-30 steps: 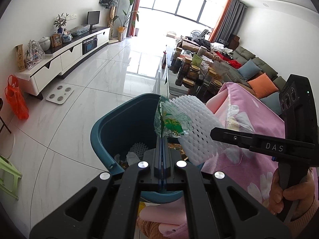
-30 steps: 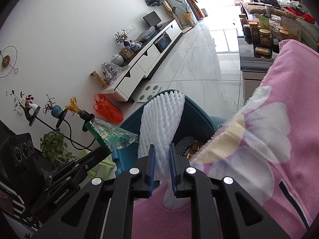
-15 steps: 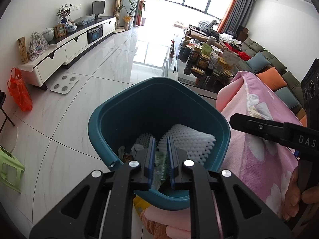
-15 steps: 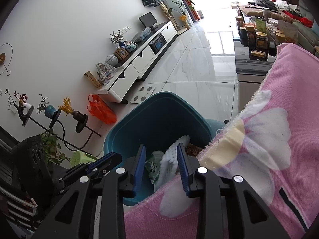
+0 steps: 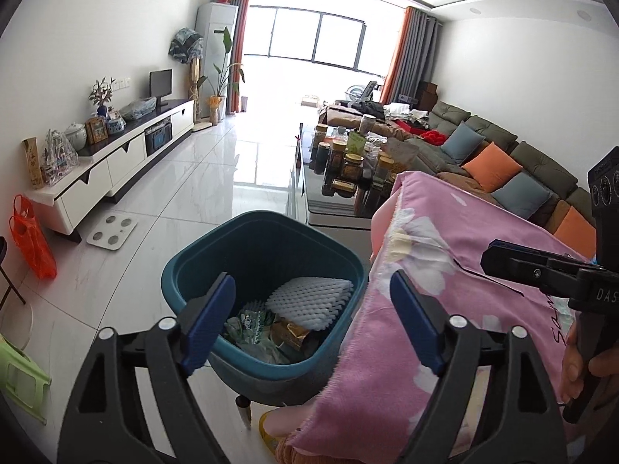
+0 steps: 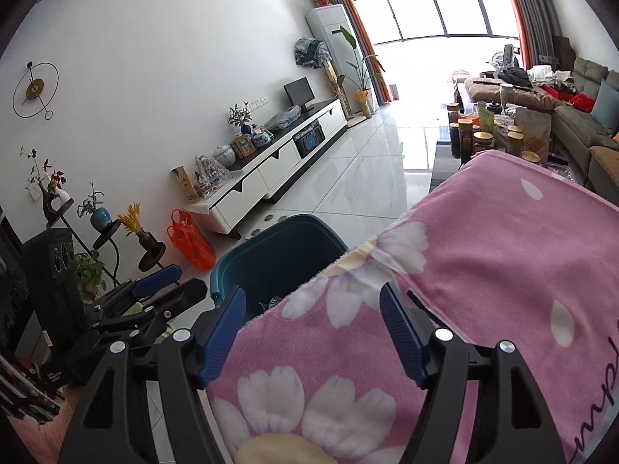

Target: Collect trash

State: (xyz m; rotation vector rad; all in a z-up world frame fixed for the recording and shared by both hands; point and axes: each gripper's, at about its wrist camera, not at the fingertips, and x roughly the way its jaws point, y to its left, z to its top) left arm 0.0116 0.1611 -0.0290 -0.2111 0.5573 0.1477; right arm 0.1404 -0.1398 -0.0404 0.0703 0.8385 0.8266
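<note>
The left tongs stand wide apart with nothing between their blue-padded fingers, held above the near rim of a dark teal plastic trash bin that sits on the glossy white tiled floor. Inside the bin lies a white foam mesh fruit sleeve, resting flat toward the far right of the heap, with a crumpled clear-and-green plastic wrapper just beside it on the left and a gold foil packet touching its near edge. The bin stands right against the edge of a pink fleece blanket with white flowers, which drapes over the counter and fills the right half of the left wrist view. The right tongs are likewise spread open and empty, hovering over the blanket's corner, with the bin's rim showing just beyond the cloth; its contents are mostly hidden from that side. In the left wrist view the right tongs' black body reaches in from the right above the blanket, gripped by a hand at the frame's edge. An orange plastic bag sits on the floor near a low white TV cabinet, well apart from the bin.
</note>
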